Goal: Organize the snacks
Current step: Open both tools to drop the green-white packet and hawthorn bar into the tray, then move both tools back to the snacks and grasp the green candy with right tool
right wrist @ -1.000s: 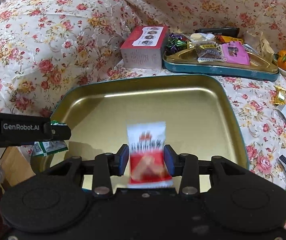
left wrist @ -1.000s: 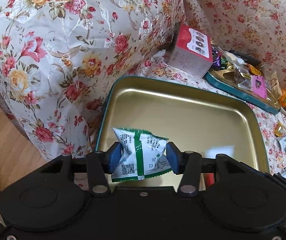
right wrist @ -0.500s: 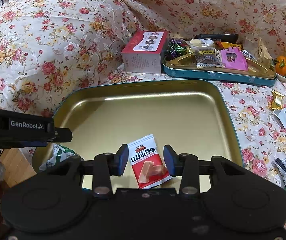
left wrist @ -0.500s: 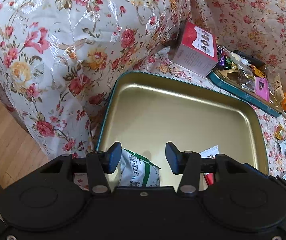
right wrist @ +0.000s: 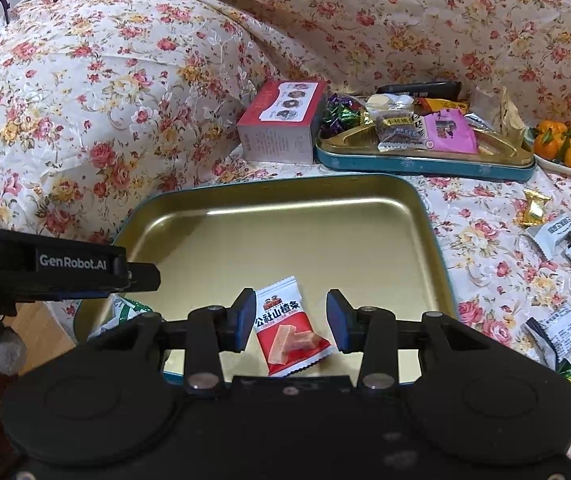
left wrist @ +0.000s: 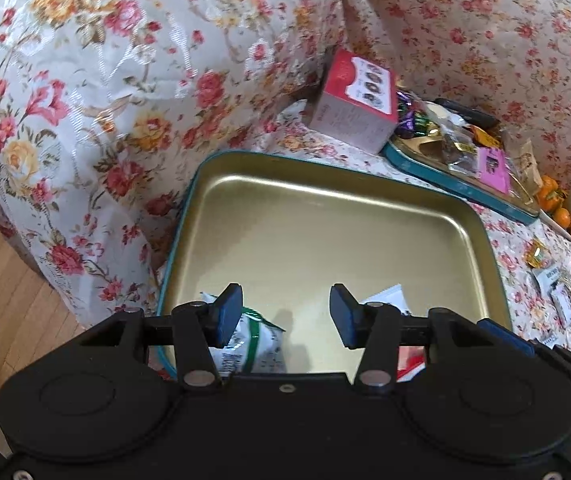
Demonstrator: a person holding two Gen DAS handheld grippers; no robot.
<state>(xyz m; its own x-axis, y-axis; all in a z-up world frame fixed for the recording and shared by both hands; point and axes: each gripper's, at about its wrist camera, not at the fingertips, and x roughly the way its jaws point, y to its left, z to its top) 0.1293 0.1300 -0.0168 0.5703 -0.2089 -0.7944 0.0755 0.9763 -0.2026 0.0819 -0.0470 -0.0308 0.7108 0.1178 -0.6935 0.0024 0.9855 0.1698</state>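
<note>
Both snack packets have dropped from the grippers into the gold tin tray (left wrist: 325, 240). From the left wrist, the left gripper (left wrist: 285, 314) stands open above the green-and-white packet (left wrist: 259, 344). From the right wrist, the right gripper (right wrist: 290, 320) is open, with the red hawthorn-strip packet (right wrist: 287, 328) lying loose between its pads on the tray's near edge.

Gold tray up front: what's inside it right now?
Two packets lie in the gold tray: a red-and-white snack packet and a green-and-white snack packet near its front-left corner. The gripper bodies cover the tray's front edge, so anything lying there is hidden.
</note>
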